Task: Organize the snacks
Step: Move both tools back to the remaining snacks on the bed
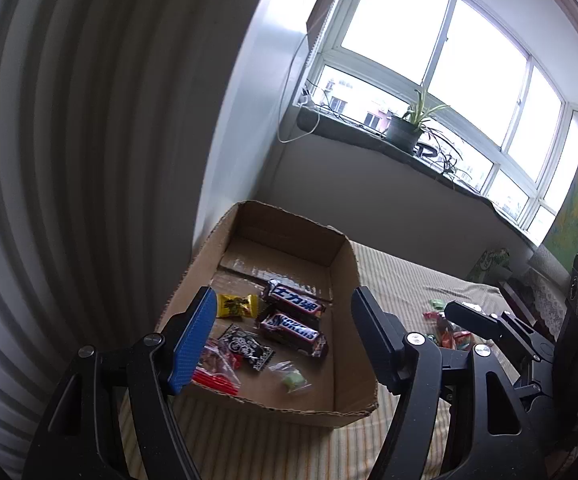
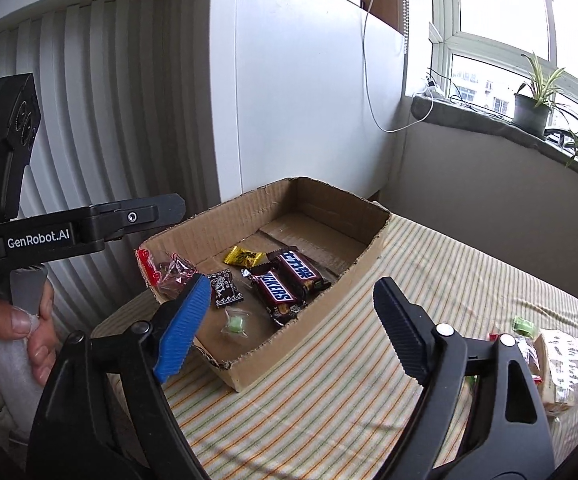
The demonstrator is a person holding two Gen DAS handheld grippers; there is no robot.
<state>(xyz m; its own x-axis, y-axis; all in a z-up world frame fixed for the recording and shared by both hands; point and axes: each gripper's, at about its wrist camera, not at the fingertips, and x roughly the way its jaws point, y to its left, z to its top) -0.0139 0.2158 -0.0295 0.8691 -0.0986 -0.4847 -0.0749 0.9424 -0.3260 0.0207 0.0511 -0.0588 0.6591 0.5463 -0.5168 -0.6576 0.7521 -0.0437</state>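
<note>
Snacks lay in a cardboard box (image 2: 369, 236) on a striped cloth (image 2: 329, 380). Sat side by side near the middle of that box: two Snickers bars (image 2: 279, 290), touching. Behind them, a small yellow candy (image 2: 243, 257). Just beside the bars, a black packet with white print (image 2: 225, 288). In front of that, a clear wrapper with a green sweet (image 2: 236, 325). Leaned against the box's near corner wall: a clear bag with a red strip (image 2: 161, 270). Out on the cloth, well apart from the box, more snacks: a green sweet (image 2: 525, 325) and a clear-wrapped pale pack (image 2: 561, 372), partly hidden. Left gripper (image 1: 285, 332) hung above the box with fingers spread wide and nothing between them. Right gripper (image 2: 293, 332) hung near the box's front corner, fingers wide apart too, holding nothing. Wrapped around the left gripper's handle: a hand (image 2: 5, 344). Far back, on the window sill, a potted plant (image 2: 535, 100).
</note>
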